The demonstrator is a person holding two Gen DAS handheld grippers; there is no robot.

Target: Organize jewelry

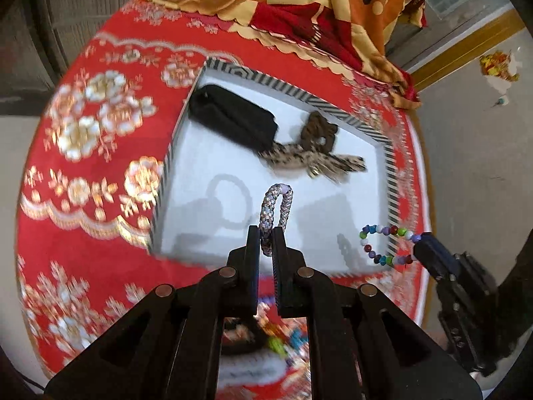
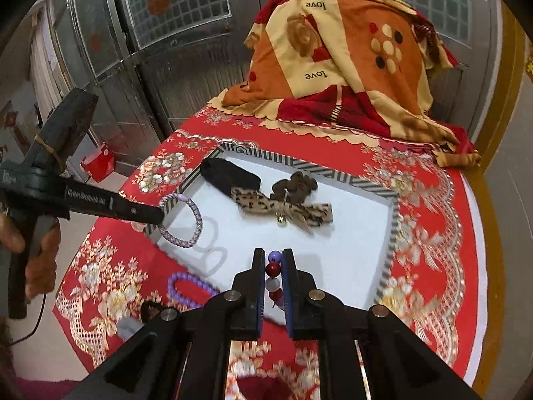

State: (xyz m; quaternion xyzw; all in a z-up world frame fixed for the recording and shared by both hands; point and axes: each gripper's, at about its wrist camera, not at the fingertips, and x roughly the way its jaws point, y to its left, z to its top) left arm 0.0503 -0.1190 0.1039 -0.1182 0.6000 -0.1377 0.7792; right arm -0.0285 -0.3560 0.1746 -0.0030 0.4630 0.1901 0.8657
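Braided bracelet (image 1: 275,213) clamped between left gripper (image 1: 265,238) fingers, hanging over the tray (image 1: 388,163) near corner. Beaded bracelet (image 1: 386,245) pinched in right gripper (image 2: 275,268), above the tray's front edge. Already inside: black pouch (image 1: 233,116), brown scrunchie (image 1: 318,131), leopard bow (image 1: 313,161). Still outside on the red worktop (image 2: 429,220): purple bead bracelet (image 2: 186,288). Roughly halfway, by judgement.

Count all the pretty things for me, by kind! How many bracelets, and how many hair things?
Bracelets: 3, the braided bracelet in the left gripper, the beaded bracelet in the right gripper, the purple bead bracelet on the cloth.
Hair things in the tray: 3, black pouch-like piece, brown scrunchie, leopard bow.
Total: 6
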